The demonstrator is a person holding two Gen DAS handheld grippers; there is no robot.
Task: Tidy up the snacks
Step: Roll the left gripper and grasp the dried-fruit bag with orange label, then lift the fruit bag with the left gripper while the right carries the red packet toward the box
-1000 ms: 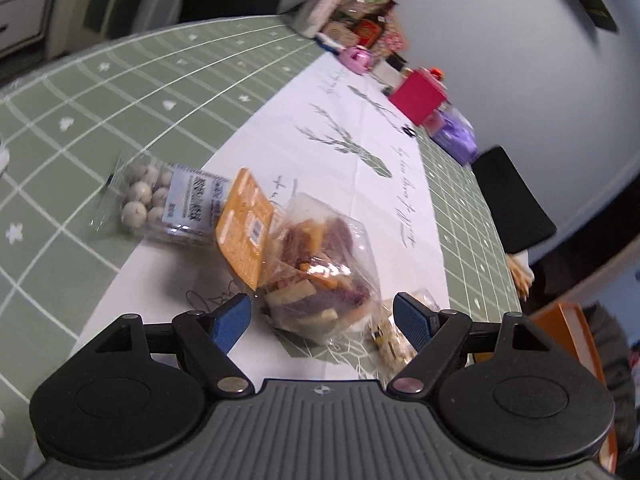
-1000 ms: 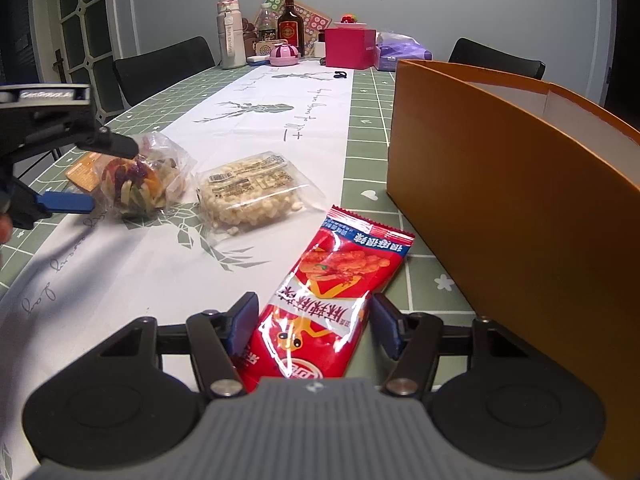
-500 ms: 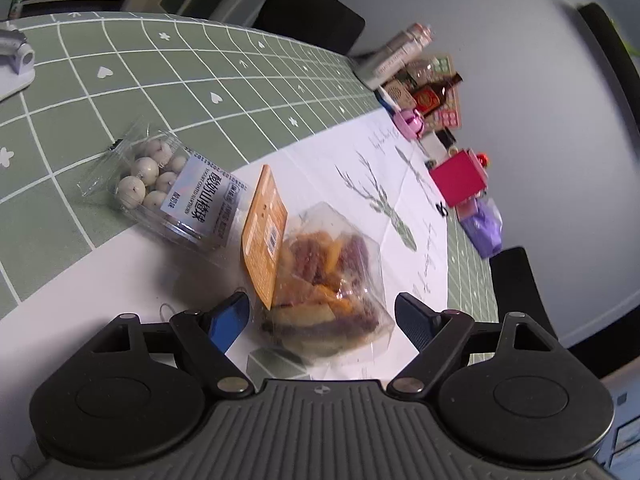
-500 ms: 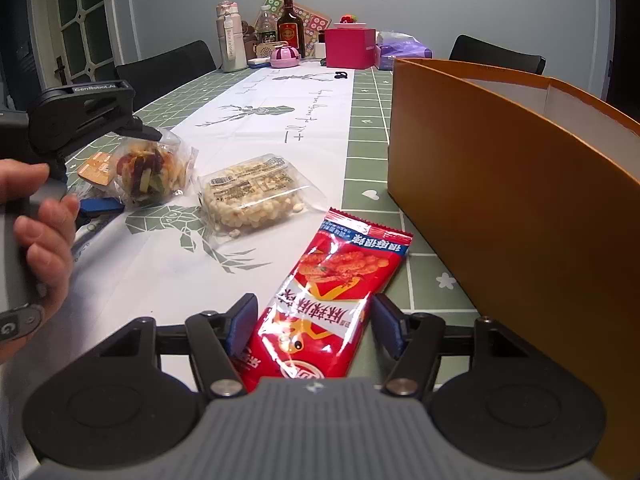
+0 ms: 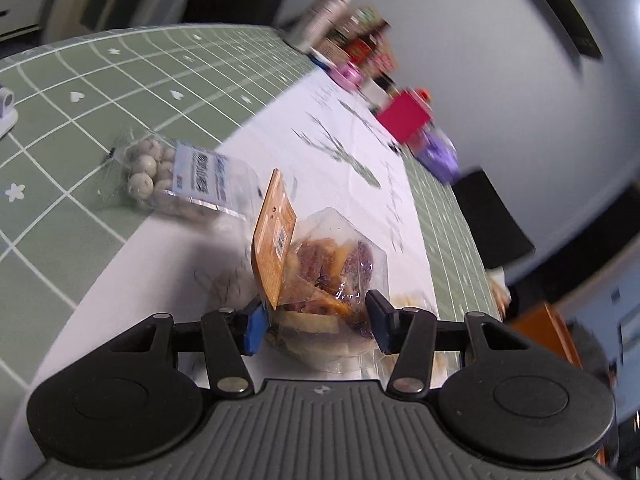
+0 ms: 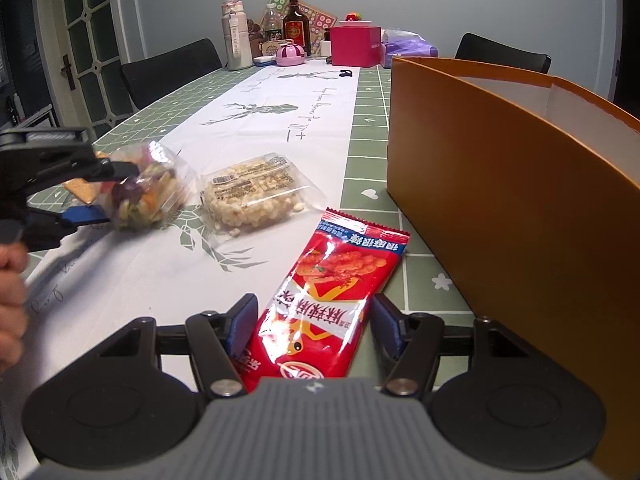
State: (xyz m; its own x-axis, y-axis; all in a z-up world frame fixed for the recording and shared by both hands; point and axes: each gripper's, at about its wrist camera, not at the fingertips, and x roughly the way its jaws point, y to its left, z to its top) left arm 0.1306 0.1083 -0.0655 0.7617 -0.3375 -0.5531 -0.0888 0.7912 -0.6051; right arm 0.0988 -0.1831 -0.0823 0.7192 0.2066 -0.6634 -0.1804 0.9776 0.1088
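Observation:
My left gripper is shut on a clear bag of mixed dried fruit with an orange header card, lifted just off the white runner; it also shows in the right wrist view. My right gripper is open, its fingers either side of a red snack packet lying on the table. A clear bag of puffed corn lies between them. A bag of white round balls lies left of the fruit bag. A tall orange box stands to the right.
Bottles, a pink box, a purple bag and small items crowd the table's far end. Black chairs stand on both sides. A white object sits at the left table edge.
My left gripper has closed on the dried fruit bag and raised it slightly. The right gripper and red packet have not moved.

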